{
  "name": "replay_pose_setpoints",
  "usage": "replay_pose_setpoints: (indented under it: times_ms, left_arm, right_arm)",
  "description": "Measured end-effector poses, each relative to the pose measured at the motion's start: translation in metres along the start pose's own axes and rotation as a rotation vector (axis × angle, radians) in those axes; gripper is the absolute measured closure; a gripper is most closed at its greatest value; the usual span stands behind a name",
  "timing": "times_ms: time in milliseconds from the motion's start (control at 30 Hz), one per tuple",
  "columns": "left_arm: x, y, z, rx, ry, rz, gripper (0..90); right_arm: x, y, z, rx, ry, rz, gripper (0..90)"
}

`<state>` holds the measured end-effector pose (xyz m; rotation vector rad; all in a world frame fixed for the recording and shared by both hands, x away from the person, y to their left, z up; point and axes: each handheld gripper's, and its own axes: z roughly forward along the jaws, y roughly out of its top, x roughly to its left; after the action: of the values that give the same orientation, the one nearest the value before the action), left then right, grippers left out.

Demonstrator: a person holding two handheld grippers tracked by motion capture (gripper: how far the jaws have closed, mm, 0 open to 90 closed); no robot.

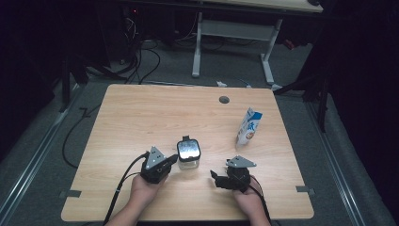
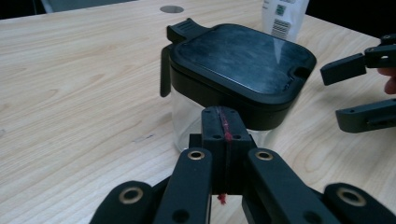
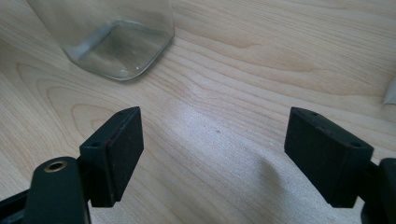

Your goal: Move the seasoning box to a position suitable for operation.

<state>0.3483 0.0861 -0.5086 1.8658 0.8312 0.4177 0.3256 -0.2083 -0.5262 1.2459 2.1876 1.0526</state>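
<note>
A clear square glass jar (image 1: 188, 155) with a black lid (image 2: 240, 60) stands on the wooden table near its front middle. My left gripper (image 1: 173, 161) is just left of the jar. In the left gripper view its jaws are pressed together, and the left gripper (image 2: 223, 128) has its tips close against the jar's glass wall below the lid, with nothing between them. My right gripper (image 1: 214, 176) lies right of the jar, a little apart from it. In its own view the right gripper (image 3: 212, 154) stands open over bare wood, with the jar's base (image 3: 116, 42) ahead at the upper left.
A white and blue carton (image 1: 248, 126) stands upright at the right, behind the right gripper. A round cable hole (image 1: 224, 100) sits near the table's far edge. Another desk's legs and cables are on the floor beyond.
</note>
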Motion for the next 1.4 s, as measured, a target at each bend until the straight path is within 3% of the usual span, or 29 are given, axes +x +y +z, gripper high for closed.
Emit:
replay_pose_setpoints:
  times_ms: [767,933,1067,1167,1300,1400]
  left_arm:
    - [-0.022,-0.005,0.010,0.018,-0.056,0.023,89.9]
    - [-0.011,-0.010,0.001,0.038,-0.043,0.018,80.6]
    - [-0.003,-0.014,-0.007,0.041,-0.017,-0.009,73.2]
    - [0.001,-0.015,-0.006,0.047,-0.004,-0.037,65.1]
    - [0.020,-0.009,-0.008,0.093,0.010,0.022,54.4]
    - [0.027,-0.004,-0.008,0.084,0.019,0.014,53.7]
  right_arm:
    - [0.000,0.001,-0.003,-0.024,0.011,-0.010,21.4]
    - [0.000,0.002,-0.006,-0.052,0.022,0.005,22.1]
    - [-0.001,0.003,-0.005,-0.036,0.034,0.006,23.7]
    - [0.000,0.006,-0.004,-0.036,0.030,-0.021,25.4]
    - [0.002,0.017,-0.003,-0.046,0.021,-0.051,37.2]
    - [0.002,0.023,-0.002,-0.038,0.010,-0.058,39.8]
